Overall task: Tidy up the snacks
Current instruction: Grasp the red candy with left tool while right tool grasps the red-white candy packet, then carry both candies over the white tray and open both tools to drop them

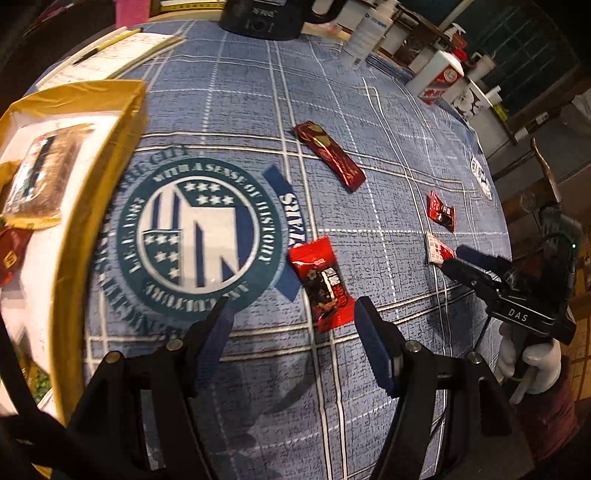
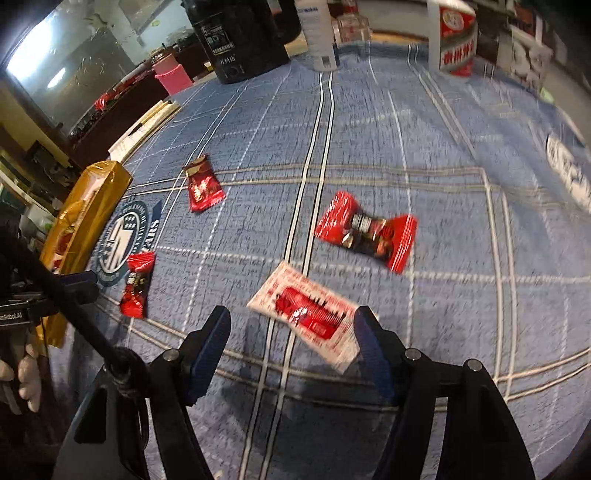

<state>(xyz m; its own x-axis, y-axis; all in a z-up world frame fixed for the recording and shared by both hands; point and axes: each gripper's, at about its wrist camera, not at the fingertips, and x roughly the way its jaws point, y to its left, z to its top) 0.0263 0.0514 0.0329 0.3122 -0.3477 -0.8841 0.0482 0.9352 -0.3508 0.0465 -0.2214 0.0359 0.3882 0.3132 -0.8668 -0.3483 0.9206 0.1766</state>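
On the blue plaid tablecloth lie several red snack packets. A red-and-black packet (image 1: 317,284) (image 2: 136,286) lies just ahead of my left gripper (image 1: 291,310) (image 2: 79,284), its near end between the open fingertips, closer to the right one. A white-and-red packet (image 2: 303,310) (image 1: 437,251) lies flat between the fingertips of my right gripper (image 2: 291,314) (image 1: 452,257), which stands open over it. Farther out are a long red bar (image 1: 328,160) (image 2: 203,186) and another red-and-black packet (image 2: 365,232) (image 1: 441,212). A gold-rimmed box (image 1: 74,266) (image 2: 85,218) at the left holds a brown packet (image 1: 40,173).
At the table's far edge stand a black container (image 1: 258,18) (image 2: 240,40), a white bottle (image 1: 369,33) (image 2: 317,33) and a red-and-white carton (image 1: 443,79) (image 2: 456,37). Papers with a pen (image 1: 110,51) lie far left. A white-gloved hand (image 1: 532,365) holds the right gripper.
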